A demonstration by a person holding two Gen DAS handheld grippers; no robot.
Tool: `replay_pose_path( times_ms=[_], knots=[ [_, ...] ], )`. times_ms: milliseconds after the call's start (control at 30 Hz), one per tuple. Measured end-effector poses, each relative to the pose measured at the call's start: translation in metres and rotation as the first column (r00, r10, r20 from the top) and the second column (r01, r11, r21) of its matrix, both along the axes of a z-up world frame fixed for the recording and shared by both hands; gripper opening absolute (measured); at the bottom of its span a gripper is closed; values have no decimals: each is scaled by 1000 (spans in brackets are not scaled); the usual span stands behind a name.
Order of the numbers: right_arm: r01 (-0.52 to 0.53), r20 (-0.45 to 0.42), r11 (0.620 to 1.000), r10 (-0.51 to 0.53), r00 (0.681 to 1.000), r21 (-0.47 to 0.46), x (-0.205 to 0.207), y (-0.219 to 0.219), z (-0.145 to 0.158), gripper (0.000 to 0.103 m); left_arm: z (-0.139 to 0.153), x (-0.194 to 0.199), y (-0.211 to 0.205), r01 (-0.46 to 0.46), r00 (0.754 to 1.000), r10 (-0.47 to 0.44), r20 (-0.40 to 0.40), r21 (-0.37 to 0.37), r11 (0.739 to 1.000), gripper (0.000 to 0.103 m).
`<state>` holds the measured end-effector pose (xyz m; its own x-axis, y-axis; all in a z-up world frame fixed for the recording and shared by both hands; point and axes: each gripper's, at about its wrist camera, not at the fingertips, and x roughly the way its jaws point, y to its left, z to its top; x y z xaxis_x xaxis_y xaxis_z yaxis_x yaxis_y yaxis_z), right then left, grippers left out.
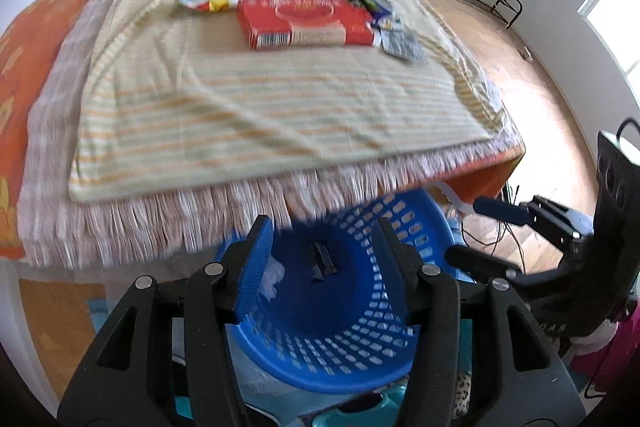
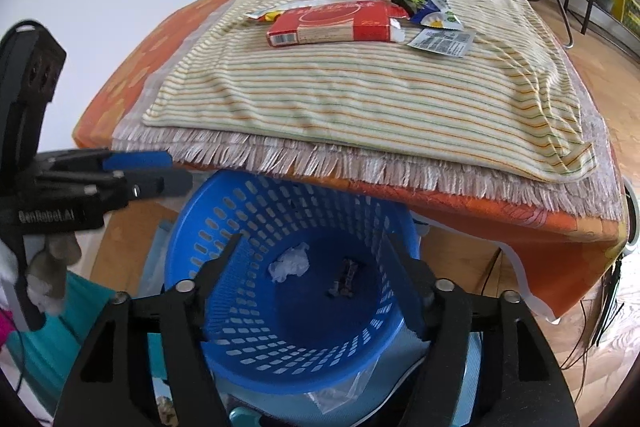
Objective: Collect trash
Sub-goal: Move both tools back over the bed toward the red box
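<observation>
Fringed blanket (image 2: 360, 163) hides far rim of blue basket (image 2: 224, 359).

We hold 2 grippers pitched steeply downward, side by side. Our left gripper (image 1: 320, 259) stands with jaws parted, nothing between its pads. Our right gripper (image 2: 316, 283) likewise gapes wide, gripping nothing.

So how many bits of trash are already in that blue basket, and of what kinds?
White crumpled tissue: 1
Dark wrapper: 1
Total in the blue basket: 2
More litter, including a red box, is on the striped towel above; those pieces overlap too much to count.
</observation>
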<state>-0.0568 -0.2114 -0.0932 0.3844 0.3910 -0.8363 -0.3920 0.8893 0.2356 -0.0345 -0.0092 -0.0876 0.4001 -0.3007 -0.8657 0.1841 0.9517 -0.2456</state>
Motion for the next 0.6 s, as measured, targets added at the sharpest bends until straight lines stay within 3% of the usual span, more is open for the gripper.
replay_pose_path(
  times_ms=[133,400,600],
  knots=[
    [24,8,1000,-24,1000,-13,4,-3,3,69,8,14,-3,14,1000,-14,24,3,1000,61],
    [73,39,996,-71,997,-56,14,-10,12,69,24,50,-8,58,996,-59,68,28,998,61],
    [109,11,994,-109,994,-1,32,-26,25,69,35,94,-9,70,994,-71,87,13,997,61]
  ],
)
